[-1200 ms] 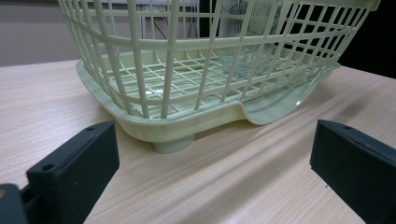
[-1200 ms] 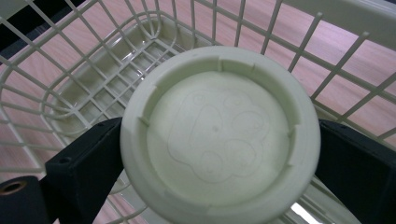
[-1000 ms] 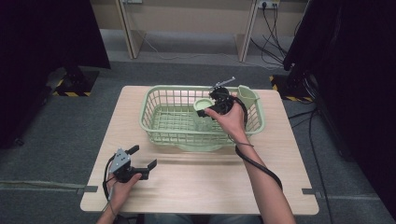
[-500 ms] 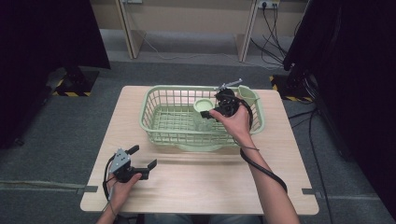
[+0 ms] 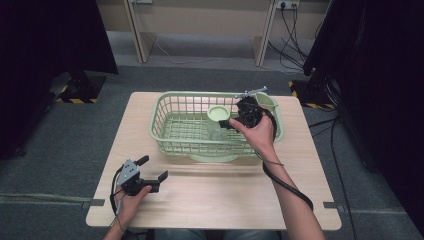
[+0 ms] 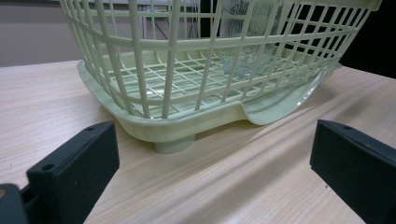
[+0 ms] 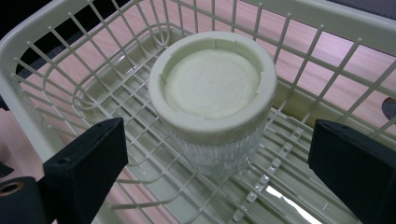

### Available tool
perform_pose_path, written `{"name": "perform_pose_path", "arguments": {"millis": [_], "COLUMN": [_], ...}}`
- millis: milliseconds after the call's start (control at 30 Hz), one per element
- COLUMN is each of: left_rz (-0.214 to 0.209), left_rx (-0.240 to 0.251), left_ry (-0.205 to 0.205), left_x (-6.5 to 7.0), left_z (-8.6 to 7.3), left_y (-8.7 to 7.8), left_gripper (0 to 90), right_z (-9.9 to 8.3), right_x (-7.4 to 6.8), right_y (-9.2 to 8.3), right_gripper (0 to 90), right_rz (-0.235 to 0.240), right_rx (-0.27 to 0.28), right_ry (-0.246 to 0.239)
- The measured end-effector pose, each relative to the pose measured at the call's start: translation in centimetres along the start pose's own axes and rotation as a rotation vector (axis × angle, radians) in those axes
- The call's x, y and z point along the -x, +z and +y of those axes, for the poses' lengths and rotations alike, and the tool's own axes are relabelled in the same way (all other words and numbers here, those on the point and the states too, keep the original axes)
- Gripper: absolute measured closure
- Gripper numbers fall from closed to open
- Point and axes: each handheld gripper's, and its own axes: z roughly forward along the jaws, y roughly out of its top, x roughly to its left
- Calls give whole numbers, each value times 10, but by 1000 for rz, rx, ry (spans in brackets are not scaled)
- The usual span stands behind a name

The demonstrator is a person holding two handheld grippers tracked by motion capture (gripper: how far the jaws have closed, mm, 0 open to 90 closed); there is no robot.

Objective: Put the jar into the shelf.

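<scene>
A clear ribbed glass jar (image 7: 212, 140) with a pale green lid (image 7: 212, 84) stands upright inside the pale green plastic basket (image 5: 170, 107), right of its middle. My right gripper (image 7: 219, 140) hovers just above and beside the jar (image 5: 218, 116), open wide, one jaw on each side and neither touching it. In the high view the right gripper (image 5: 229, 117) is over the basket's right half. My left gripper (image 5: 150, 169) is open and holds nothing near the table's front left. It faces the basket's near wall (image 6: 187, 70).
The basket sits on a drip tray (image 6: 280, 105) in the middle of the wooden table (image 5: 225, 195). A cable (image 5: 287, 182) trails from the right gripper along the forearm. Dark stands and floor cables surround the table.
The right gripper has shifted only slightly beside the jar, which stays in place. The left gripper has not moved.
</scene>
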Motion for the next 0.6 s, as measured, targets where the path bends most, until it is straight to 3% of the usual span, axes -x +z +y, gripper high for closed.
{"name": "perform_pose_path", "arguments": {"millis": [600], "left_rz": [3], "left_rx": [1], "left_ry": [4], "left_x": [0], "left_z": [0], "left_y": [0], "left_gripper": [12], "right_z": [-16], "right_x": [0], "right_y": [-22], "right_gripper": [47], "right_rz": [-3], "right_rx": [23], "right_ry": [-5]}}
